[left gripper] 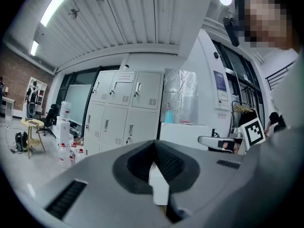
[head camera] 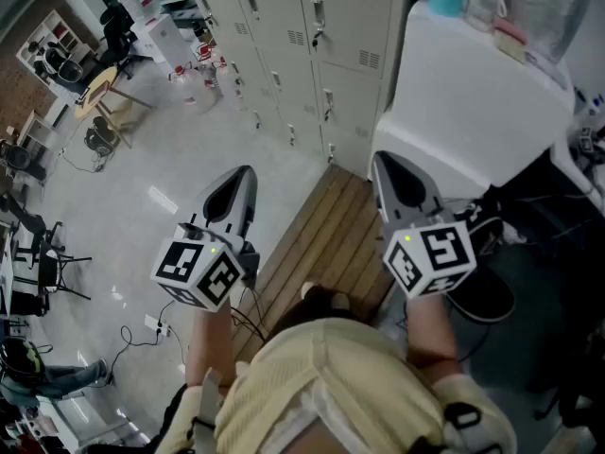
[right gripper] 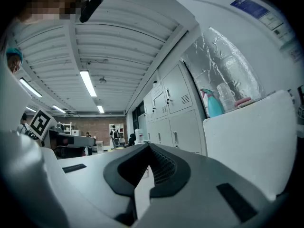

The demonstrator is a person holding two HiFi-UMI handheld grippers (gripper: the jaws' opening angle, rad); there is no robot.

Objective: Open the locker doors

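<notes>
left gripper [head camera: 243, 174]: jaws pressed together, nothing between them.
pale grey metal locker bank [head camera: 312, 36]: far ahead, well apart from both grippers; every door I see is shut.
right gripper [head camera: 387, 166]: jaws together, empty.
tall white cabinet [head camera: 473, 112]: just beside the right gripper.
risk: I judge closed jaws would skid off a latch; a rightward swing could knock the cabinet.

In the head view, the left gripper [head camera: 244, 174] sits left of centre and the right gripper [head camera: 382, 162] right of centre. Both point roughly level, up-frame, jaws closed together, nothing between them.
</notes>
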